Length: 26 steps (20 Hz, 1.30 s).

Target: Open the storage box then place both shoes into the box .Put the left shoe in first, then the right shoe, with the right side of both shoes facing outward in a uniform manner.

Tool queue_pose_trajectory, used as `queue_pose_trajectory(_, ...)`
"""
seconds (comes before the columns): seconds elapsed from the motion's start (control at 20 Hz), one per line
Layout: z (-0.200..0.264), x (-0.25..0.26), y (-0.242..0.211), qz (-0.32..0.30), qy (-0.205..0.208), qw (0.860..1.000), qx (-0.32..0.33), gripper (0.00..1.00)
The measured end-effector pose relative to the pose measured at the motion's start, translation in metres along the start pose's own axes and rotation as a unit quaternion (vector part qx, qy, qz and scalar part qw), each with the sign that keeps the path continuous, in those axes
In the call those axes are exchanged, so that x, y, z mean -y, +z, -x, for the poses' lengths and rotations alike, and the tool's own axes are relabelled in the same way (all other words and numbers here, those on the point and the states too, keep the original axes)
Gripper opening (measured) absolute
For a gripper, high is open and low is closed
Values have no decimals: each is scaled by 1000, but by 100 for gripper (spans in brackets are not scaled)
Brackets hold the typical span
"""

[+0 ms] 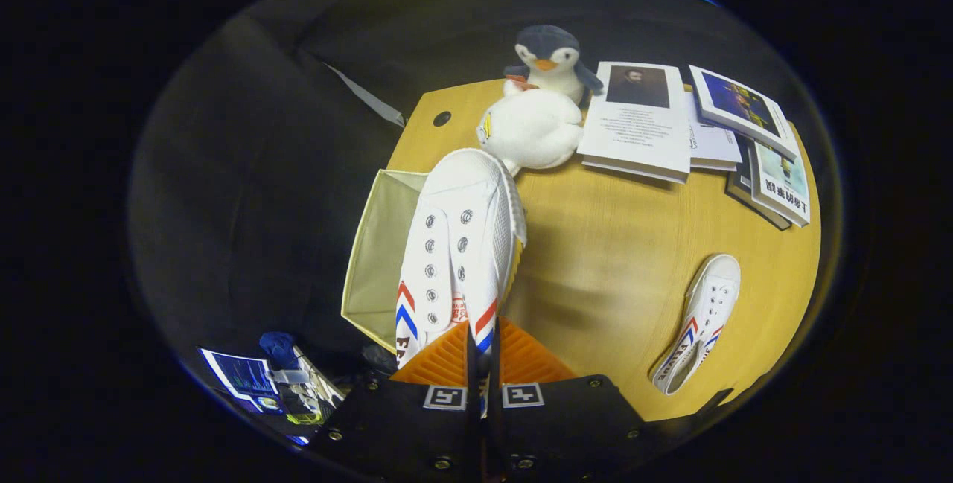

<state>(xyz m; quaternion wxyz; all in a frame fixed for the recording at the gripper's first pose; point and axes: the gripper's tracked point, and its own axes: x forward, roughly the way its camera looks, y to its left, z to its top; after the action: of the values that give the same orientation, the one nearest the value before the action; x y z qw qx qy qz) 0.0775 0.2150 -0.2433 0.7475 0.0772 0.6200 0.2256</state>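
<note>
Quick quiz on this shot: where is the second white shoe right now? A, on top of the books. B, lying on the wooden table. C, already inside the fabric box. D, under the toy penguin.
B: the second shoe lies on the bare table, while the gripper is shut on the first shoe above the open box.

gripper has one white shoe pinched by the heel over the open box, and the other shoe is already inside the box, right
Not quite. The gripper does hold one white shoe by its heel over the open storage box, but the other shoe is not inside the box: the gripper view shows it lying on the wooden table, off to the side, apart from the box.
</note>
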Motion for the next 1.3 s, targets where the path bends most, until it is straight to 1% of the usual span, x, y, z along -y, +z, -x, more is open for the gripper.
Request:
queue_pose_trajectory(0.45,-45,-66,18,44,12,999,-27,3)
queue_pose_trajectory(0.75,-86,-98,18,59,4,997,-58,3)
queue_pose_trajectory(1.1,-127,-108,15,44,-24,995,-84,3)
queue_pose_trajectory(1.3,-143,-110,14,47,-37,994,-89,3)
